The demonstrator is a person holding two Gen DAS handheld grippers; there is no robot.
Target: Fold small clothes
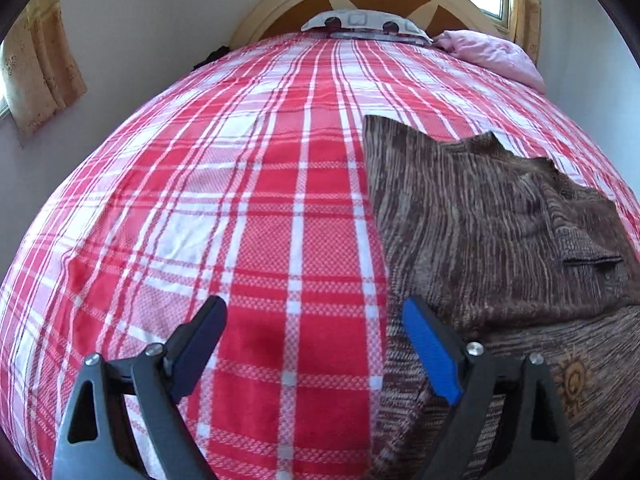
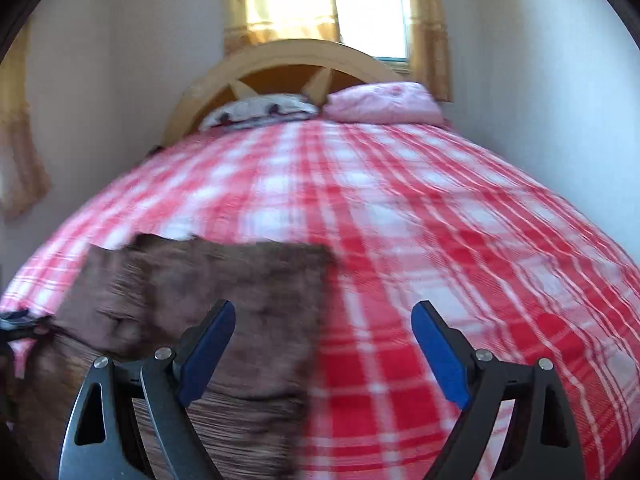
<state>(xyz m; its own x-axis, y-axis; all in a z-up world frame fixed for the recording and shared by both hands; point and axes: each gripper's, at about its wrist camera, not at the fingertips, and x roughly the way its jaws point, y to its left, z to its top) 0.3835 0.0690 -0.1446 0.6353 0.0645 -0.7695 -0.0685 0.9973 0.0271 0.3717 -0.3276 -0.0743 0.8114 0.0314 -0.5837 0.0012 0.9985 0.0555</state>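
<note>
A brown striped knit garment (image 1: 480,232) lies partly folded on the red and white plaid bedspread (image 1: 240,200), at the right of the left wrist view. It has a sun emblem (image 1: 574,378) near its front part. My left gripper (image 1: 314,316) is open and empty, at the garment's left edge, with its right finger over the cloth. In the right wrist view the garment (image 2: 208,280) lies at the lower left, blurred. My right gripper (image 2: 324,320) is open and empty, its left finger over the garment's right part.
A patterned pillow (image 1: 360,24) and a pink pillow (image 1: 492,52) lie at the wooden headboard (image 2: 280,60). A window with yellow curtains (image 2: 360,0) is behind the bed. Walls close in on both sides of the plaid bedspread (image 2: 440,220).
</note>
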